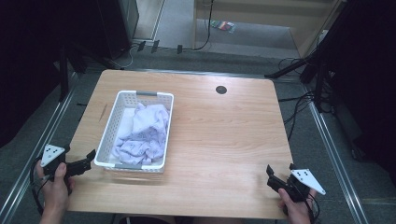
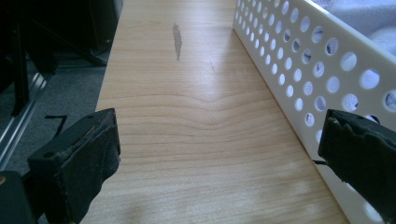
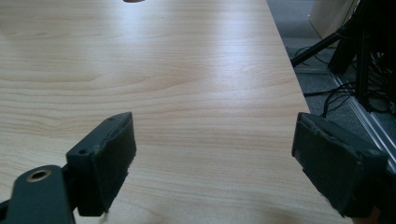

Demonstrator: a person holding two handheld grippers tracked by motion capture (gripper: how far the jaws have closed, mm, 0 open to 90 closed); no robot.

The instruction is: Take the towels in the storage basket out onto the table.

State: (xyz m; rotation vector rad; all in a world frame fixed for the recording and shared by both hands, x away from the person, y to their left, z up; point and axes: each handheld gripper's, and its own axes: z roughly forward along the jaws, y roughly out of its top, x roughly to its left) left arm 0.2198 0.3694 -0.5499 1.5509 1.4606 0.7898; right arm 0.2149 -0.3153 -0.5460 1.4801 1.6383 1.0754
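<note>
High view: a white perforated basket [image 1: 122, 101] holding crumpled lavender cloth [image 1: 142, 133] was pictured on the desk [image 1: 224, 140]. The left gripper [image 1: 88, 158] and right gripper [image 1: 280, 171] were held wide and empty; nothing appeared to have been handled yet.

The left gripper [image 2: 219, 154] hangs low over the wooden table [image 2: 187, 107], its two black jaws spread wide with bare wood between them. The right-hand jaw sits just beside the near part of a white basket [image 2: 299, 60], whose perforated side wall runs from near right to far along the table. Pale cloth [image 2: 369, 18] shows above the basket's rim at the far right and through some holes. A dark grey smear [image 2: 177, 41] marks the wood farther off. Left of the table edge lie grey floor [image 2: 65, 93] and a metal rail [image 2: 18, 126].
</note>
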